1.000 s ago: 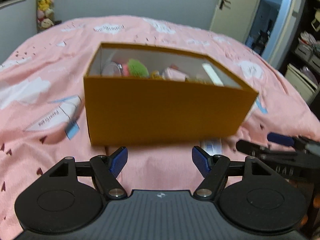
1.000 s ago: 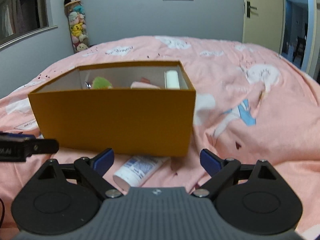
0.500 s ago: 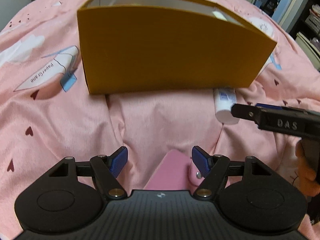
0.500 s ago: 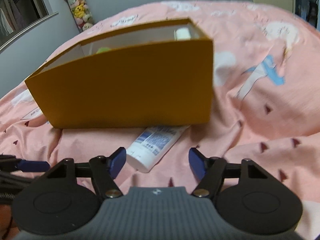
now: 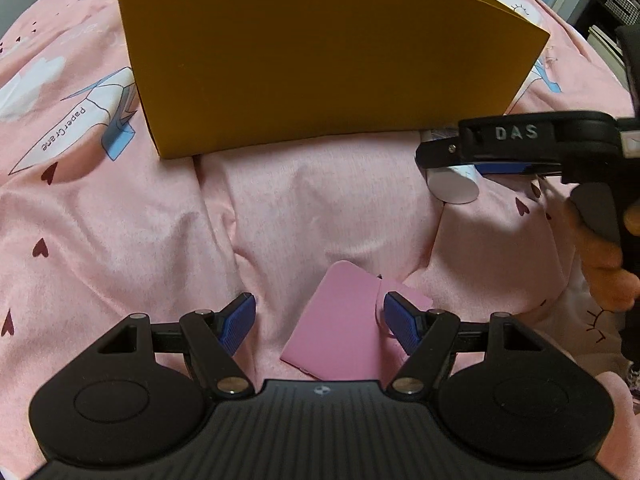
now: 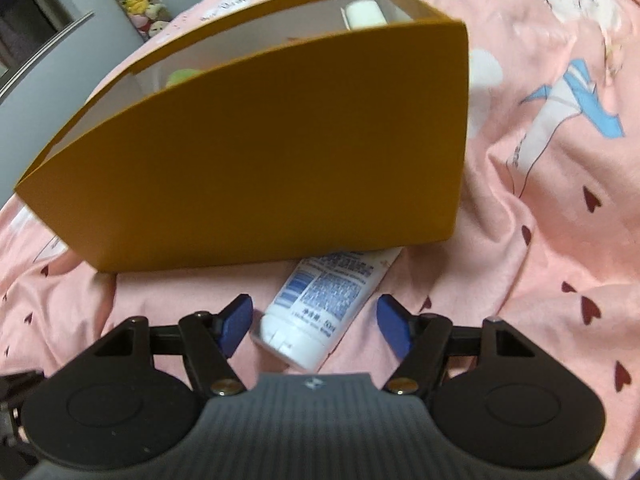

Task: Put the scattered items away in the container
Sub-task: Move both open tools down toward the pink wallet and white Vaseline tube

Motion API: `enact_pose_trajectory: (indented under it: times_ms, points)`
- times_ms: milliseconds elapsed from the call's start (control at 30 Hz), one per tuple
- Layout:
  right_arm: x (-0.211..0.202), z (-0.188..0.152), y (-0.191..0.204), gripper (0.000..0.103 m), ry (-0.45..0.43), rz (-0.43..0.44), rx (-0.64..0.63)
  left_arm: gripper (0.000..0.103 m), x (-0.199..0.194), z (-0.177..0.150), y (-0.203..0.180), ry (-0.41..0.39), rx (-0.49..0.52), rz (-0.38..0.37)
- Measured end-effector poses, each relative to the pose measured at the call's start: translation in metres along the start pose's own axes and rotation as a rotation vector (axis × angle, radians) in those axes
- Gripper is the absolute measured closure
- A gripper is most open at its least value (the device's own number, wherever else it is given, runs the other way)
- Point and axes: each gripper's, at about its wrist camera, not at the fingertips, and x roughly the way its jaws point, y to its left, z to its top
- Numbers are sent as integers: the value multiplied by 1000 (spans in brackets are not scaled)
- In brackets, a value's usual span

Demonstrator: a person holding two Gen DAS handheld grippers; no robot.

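Left of the orange box, the pink bedsheet reads "PaperCrane" beside a paper-plane print, the right gripper bears raised letters "DAS", and the white tube's blue print is illegible.

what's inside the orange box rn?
Right wrist view: orange box shows a white cylindrical item at the far end and something light green. The near wall hides everything lower; left wrist view shows almost none of the interior.
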Motion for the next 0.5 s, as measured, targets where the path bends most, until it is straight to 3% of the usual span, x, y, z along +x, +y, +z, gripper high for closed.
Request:
enact_pose_trajectory:
  times_ms: [300,500]
  points:
    - [2,1,2,47,21,-25,-26,20,-5,-2,4,3,-3,-3]
    - [-17,-11,6,50,63,-19,-99,20,-11,-6,10,7,9,-19]
